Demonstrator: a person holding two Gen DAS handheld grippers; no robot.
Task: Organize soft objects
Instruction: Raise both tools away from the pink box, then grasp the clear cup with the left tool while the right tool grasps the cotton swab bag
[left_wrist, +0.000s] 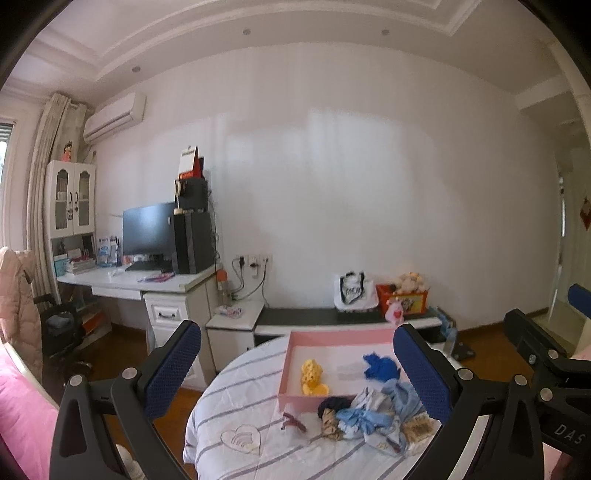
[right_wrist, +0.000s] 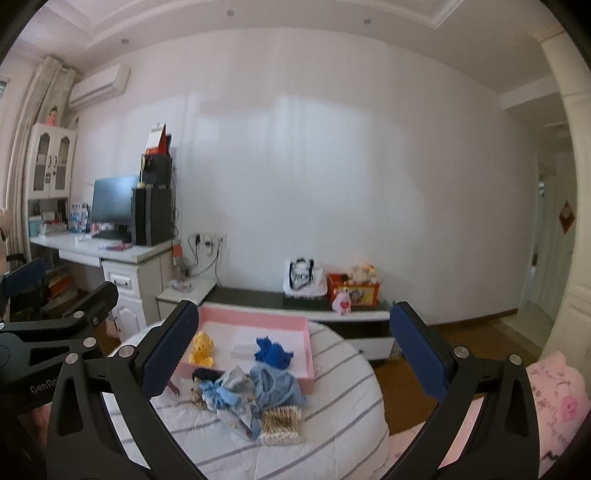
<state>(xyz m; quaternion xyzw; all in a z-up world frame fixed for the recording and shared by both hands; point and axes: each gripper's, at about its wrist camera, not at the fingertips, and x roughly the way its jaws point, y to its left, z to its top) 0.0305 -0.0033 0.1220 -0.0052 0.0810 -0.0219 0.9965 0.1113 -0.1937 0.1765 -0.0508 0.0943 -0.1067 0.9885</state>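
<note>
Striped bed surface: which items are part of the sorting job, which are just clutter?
Job:
pink tray
yellow knit piece
blue knit piece
pile of light blue cloths
dark scrunchie

Lying about:
monitor
tote bag
orange toy box

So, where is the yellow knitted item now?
The yellow knitted item lies inside the pink tray, at its left side, apart from the dark blue piece; the right wrist view shows this too.

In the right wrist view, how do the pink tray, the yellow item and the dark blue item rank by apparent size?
1. Pink tray, clearly largest.
2. Dark blue item and yellow item: they look alike, so no ranking.
</note>
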